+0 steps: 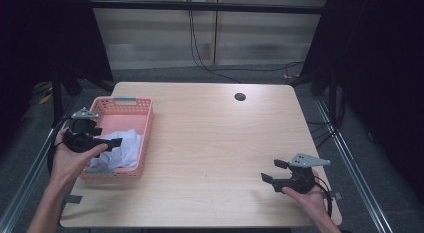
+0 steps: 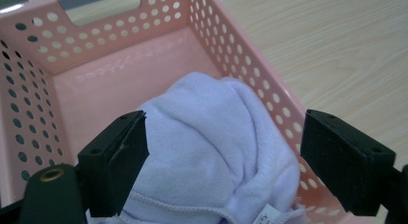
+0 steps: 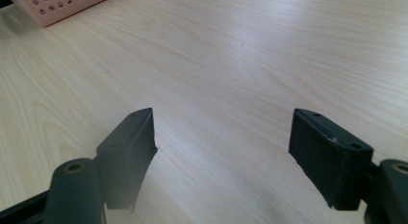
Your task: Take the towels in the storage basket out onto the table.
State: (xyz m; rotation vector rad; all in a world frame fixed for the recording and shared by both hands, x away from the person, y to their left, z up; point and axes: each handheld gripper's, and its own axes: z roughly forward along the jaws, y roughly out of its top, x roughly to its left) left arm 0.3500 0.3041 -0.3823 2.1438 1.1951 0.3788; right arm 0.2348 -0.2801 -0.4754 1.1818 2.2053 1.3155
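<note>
Item 1, basket (image 1: 145, 124): pink rigid plastic, rectangular, walls perforated with rows of round holes, a slot handle cut into the far short wall. It stands near the left edge of the bench (image 1: 215, 143). In the left gripper view the basket (image 2: 86, 41) has a smooth, slightly glossy floor.

Item 2, cloth (image 1: 122, 145): white to pale lilac, soft fleecy nap, bunched into a rounded heap with folds and a stitched hem. It lies inside the basket, towards its near end and against the right-hand wall. A small white tag (image 2: 266, 215) shows at the cloth's (image 2: 211, 152) lower edge; its print is too small to read.

Item 3, left claw (image 1: 102, 141): black, two flat rectangular jaws, grey three-cornered plate on top, held in the left hand (image 1: 70, 158). The jaws stand released, spread wide to either side of the cloth heap over the basket; whether they touch the cloth cannot be told.

Item 4, right claw (image 1: 274, 171): same make, held in the right hand (image 1: 307, 195) near the bench's right front corner. Jaws released, spread apart above bare wood.

Surface: pale wood-grain laminate, rounded corners, a round cable hole (image 1: 240, 97) near the far edge.

Room: grey floor, pale panelled wall behind, black cables (image 1: 200, 58) hanging down it, dark surroundings at both sides.
</note>
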